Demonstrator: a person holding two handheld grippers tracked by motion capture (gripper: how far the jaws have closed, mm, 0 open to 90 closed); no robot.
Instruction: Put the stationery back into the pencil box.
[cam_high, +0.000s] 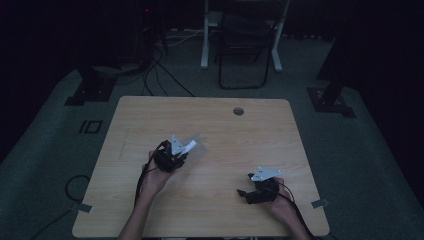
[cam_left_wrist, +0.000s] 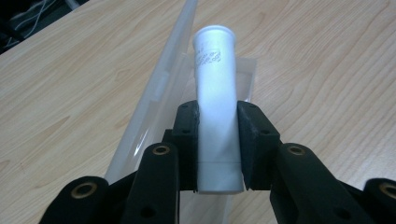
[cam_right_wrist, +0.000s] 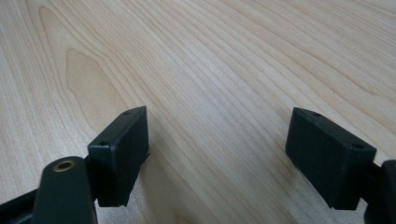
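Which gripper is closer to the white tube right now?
Left. The left gripper is clamped on the white tube; the right gripper sits open, apart from it, over bare table.

A white tube (cam_left_wrist: 215, 112) with a flared round cap end and small grey print lies lengthwise, clamped at its lower half. Directly beneath it sits a clear plastic case (cam_left_wrist: 154, 100), seemingly open, on the wooden table (cam_left_wrist: 70, 93).

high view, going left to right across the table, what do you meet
left tool gripping a white tube → round hole in the table → right tool, open with nothing between its jaws
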